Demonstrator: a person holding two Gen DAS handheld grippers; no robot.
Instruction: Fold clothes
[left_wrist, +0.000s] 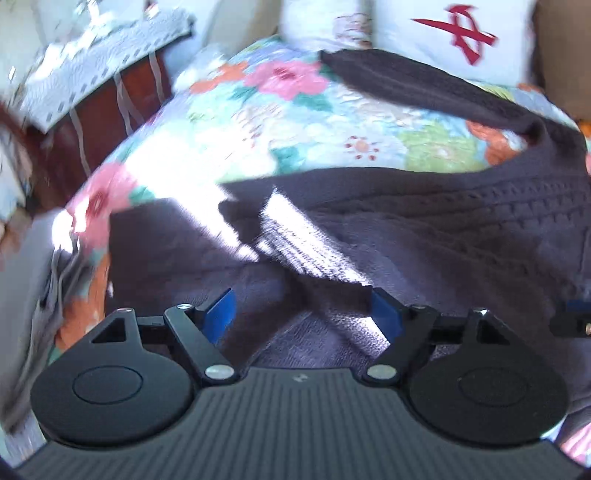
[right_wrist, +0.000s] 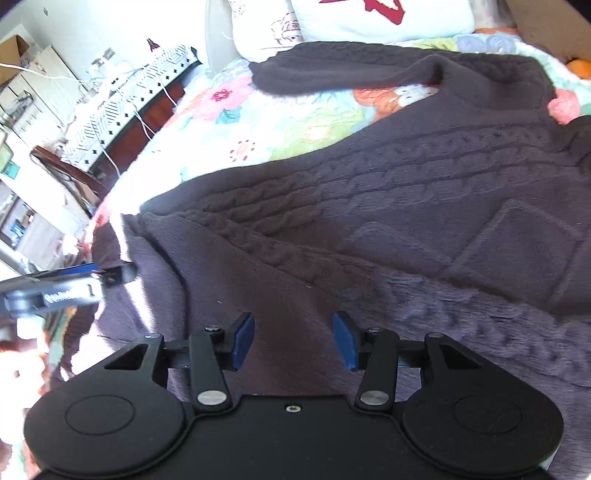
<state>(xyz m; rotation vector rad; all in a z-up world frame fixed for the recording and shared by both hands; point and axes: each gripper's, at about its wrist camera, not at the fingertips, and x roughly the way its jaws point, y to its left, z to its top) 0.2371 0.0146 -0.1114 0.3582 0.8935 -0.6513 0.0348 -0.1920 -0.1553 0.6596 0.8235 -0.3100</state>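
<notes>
A dark cable-knit sweater (right_wrist: 406, 206) lies spread across a bed covered by a floral quilt (left_wrist: 295, 122), filling the ground directly beneath and ahead of both handheld grippers. The left gripper (left_wrist: 303, 314) hovers over the sweater's near portion with its blue pads (left_wrist: 221, 314) standing wide apart and nothing pinched between them; a bright stripe of sunlight falls across the knit just ahead of its fingertips, and the quilt shows beyond and to its left. The view from this gripper is smeared with motion blur. The right gripper (right_wrist: 293, 339) is angled down at the sweater's body, its blue pads (right_wrist: 243, 339) parted about halfway, with knit fabric visible below the gap but not clamped by either pad. Ahead of it run the raised cable ribs and a diamond pattern, and farther ahead one sleeve (right_wrist: 332, 70) stretches out across the quilt toward the white pillows (right_wrist: 369, 18) at the head of the bed. In the right wrist view, the tip of the left gripper (right_wrist: 110, 275) enters from the left edge, low over the sweater's sunlit near edge, well to the left of the right gripper. Beyond the bed, to the far left of both tools, stands a wooden table (right_wrist: 147, 110) draped with a patterned cloth (right_wrist: 125, 92).
</notes>
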